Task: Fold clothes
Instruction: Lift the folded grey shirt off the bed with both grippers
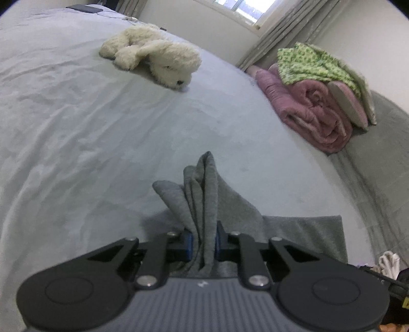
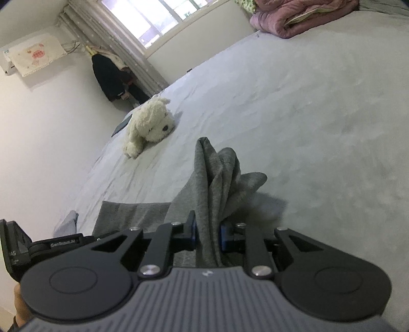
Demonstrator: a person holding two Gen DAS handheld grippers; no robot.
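Pinched between the blue-padded fingers (image 1: 189, 245) of my left gripper (image 1: 203, 245) is a bunched corner of the grey garment (image 1: 202, 199), a soft knit that stands up in narrow vertical pleats. My right gripper (image 2: 208, 236) clamps another gathered corner of the same garment (image 2: 217, 178) in the same way, its fingers (image 2: 225, 237) pressed in on the folds. Between the two grips, the cloth lies flat as a smooth grey panel on the bed (image 1: 76, 127).

That bed is covered in a pale grey sheet with a faintly brushed, finely wrinkled surface. Farther up it lies a fluffy cream toy dog (image 1: 153, 56) on its belly, shaggy and rounded. Near the bed's far corner sits a rolled pink quilt (image 1: 311, 112), thick and ribbed, with a green floral cloth (image 1: 311, 63) crumpled on top. A dark flat thing (image 1: 84, 9), maybe a phone or tablet, rests at the far edge.

Beyond, plain white walls meet a bright window (image 2: 143, 18) hung with pale pleated curtains (image 2: 120, 43). Dark clothes (image 2: 110, 76) hang beside them, and a wall air conditioner (image 2: 30, 55) wears a printed cloth cover.
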